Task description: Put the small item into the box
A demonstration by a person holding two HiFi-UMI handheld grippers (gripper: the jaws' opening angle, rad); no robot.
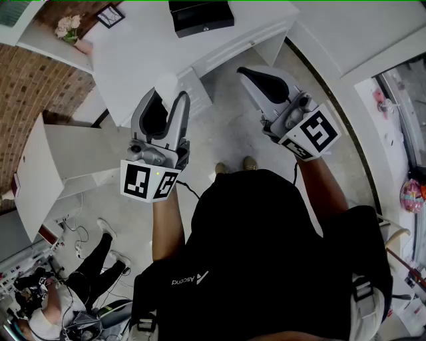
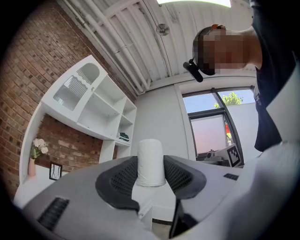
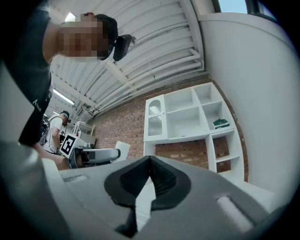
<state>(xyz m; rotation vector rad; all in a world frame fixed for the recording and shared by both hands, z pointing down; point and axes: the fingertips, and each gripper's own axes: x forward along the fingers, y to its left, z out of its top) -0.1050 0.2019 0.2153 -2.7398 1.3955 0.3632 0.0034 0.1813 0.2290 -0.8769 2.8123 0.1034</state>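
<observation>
White cylinder clamped in left tongs, right tongs together, black box in head view only

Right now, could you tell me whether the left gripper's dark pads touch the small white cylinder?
Touching. The left gripper view shows the small white cylinder pressed between both dark pads of the left gripper, no gap either side.

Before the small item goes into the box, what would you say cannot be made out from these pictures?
- Head view: the black box is cut off by the top edge; open or closed, I cannot tell.
- Head view: the white cylinder shows only its top; the left gripper hides the rest.
- Right gripper view: the green thing on the white shelving is too small to identify.
- Both gripper views look upward; neither shows the box.
</observation>
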